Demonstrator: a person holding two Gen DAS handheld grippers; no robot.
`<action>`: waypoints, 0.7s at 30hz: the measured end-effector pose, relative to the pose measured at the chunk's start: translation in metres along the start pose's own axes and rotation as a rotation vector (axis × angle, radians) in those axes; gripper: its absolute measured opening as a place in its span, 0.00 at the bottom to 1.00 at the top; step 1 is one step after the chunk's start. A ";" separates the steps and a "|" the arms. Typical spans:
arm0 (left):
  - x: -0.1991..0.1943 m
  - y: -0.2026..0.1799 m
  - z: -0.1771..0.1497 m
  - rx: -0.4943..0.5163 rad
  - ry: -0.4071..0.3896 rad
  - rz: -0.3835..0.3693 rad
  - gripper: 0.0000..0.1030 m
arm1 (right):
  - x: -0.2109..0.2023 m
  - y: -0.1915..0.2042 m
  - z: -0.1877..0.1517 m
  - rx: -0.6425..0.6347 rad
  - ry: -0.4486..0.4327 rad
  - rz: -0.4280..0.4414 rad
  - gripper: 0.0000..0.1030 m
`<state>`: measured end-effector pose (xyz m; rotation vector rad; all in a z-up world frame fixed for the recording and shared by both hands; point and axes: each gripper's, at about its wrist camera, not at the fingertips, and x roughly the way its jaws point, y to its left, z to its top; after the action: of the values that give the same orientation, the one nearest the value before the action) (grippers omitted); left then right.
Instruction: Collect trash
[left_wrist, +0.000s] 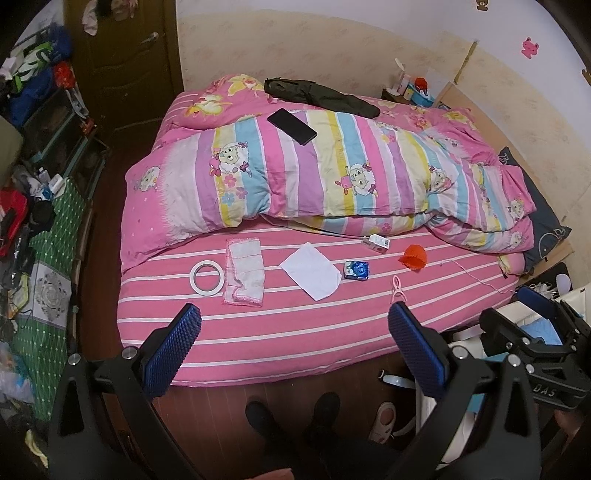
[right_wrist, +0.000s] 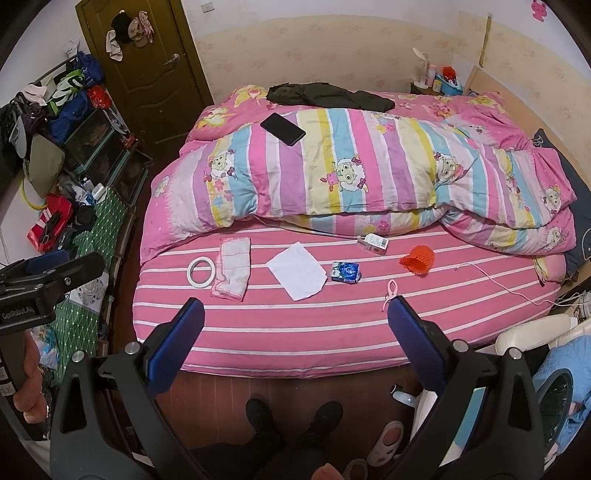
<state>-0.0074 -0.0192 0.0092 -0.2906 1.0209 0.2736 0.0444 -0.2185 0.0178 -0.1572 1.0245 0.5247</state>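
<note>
The person is mostly cut off: only two dark shoes (right_wrist: 293, 417) on the wooden floor and a hand (right_wrist: 27, 387) on the other handle show. The print on the small carton (left_wrist: 376, 243) at the quilt's edge is too small to read. On the pink striped sheet (left_wrist: 295, 332) lie seven small things: that carton, one tape ring (left_wrist: 206, 277), one folded cloth (left_wrist: 244, 271), one white paper (left_wrist: 311, 270), one blue packet (left_wrist: 356, 270), one orange net (left_wrist: 414, 257) and one pink clip (left_wrist: 396, 288). One phone (left_wrist: 291, 126) rests on the quilt (left_wrist: 332, 173). The left gripper (left_wrist: 293, 325) and the right gripper (right_wrist: 295, 321) both hang wide apart, empty, above the bed's near edge.
</note>
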 end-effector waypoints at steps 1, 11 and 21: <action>0.000 0.000 0.001 -0.001 0.000 0.000 0.96 | 0.000 0.000 0.000 -0.001 -0.001 0.000 0.95; 0.001 0.001 0.001 -0.003 0.003 -0.002 0.96 | 0.001 0.000 0.001 -0.001 0.001 0.001 0.95; 0.001 0.003 0.003 -0.003 0.004 -0.003 0.96 | 0.001 0.000 0.003 -0.001 0.003 0.002 0.95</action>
<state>-0.0051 -0.0155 0.0099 -0.2952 1.0240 0.2715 0.0469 -0.2177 0.0182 -0.1577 1.0271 0.5269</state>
